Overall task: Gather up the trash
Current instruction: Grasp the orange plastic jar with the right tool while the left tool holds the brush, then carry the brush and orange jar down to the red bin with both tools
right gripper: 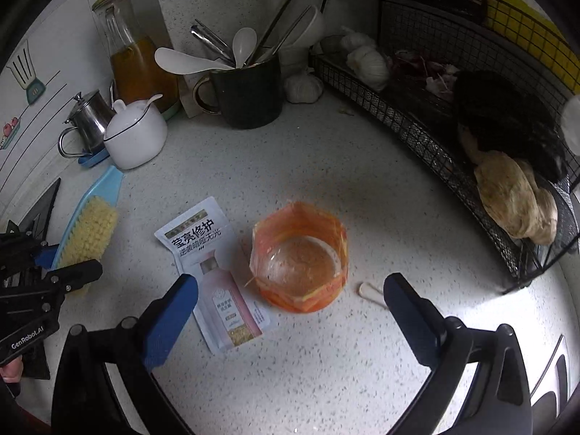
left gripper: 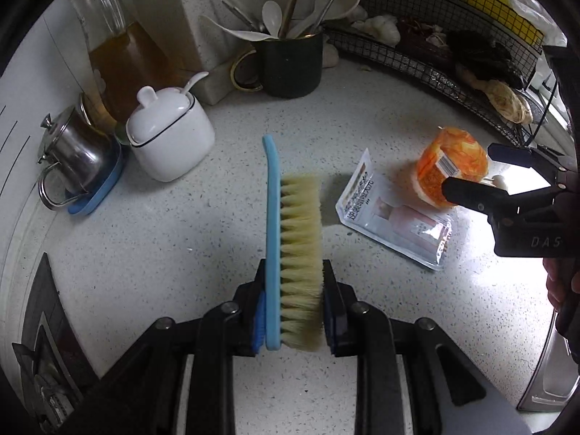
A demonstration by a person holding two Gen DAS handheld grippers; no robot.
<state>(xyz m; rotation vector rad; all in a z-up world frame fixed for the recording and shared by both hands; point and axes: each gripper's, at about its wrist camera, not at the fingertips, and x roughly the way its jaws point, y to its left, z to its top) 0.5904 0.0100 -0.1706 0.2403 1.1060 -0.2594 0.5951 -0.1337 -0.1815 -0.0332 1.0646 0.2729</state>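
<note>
Left gripper (left gripper: 293, 290) clamps the blue brush (left gripper: 290, 239). Right gripper (right gripper: 290, 304), wide open and empty, hovers above the orange plastic cup (right gripper: 299, 257), sachet (right gripper: 214, 272) beside it.

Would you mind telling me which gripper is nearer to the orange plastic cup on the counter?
Right. The right gripper hovers open directly over the orange cup, its fingers either side of it. The left gripper is off to the side, shut on the blue brush, beyond the sachet.

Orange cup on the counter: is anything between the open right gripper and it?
Nothing visible blocks it. The right gripper stands open above the orange cup. The sachet lies just beside the cup near one finger, and a small white stick near the other.
</note>
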